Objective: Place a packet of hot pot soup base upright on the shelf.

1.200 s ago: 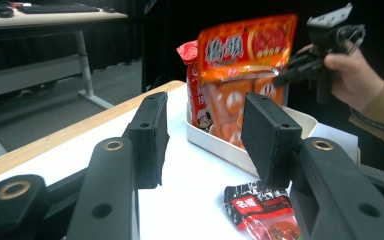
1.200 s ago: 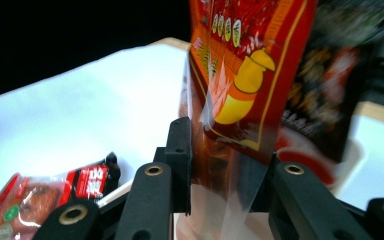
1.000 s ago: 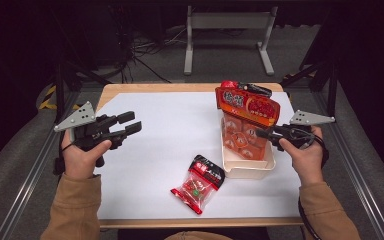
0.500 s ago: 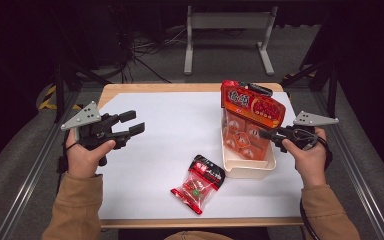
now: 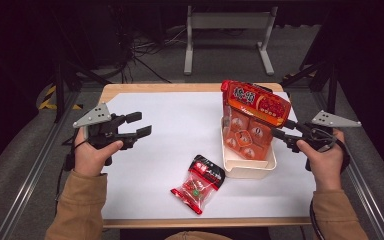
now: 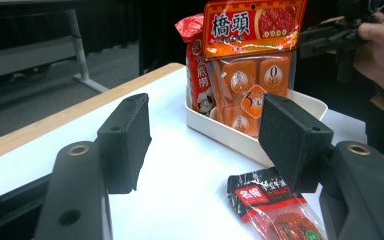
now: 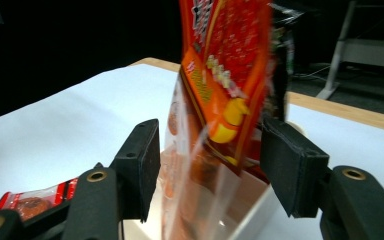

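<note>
Dark lab: metal frame rails [image 5: 25,170], floor cables [image 5: 145,47].

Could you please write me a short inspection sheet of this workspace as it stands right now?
Surface: white table top with a wooden edge.
Job's things: orange snack bag standing upright in the cream tray; a second red packet behind it in the left gripper view; small red packet lying flat on the table in front of the tray.
Clutter: nothing seen.
Grippers: left gripper open, held off the table; right gripper open, jaws either side of the orange bag.
Cables: dark cables on the floor beyond the table.
Surroundings: grey metal stand, dark floor.
</note>
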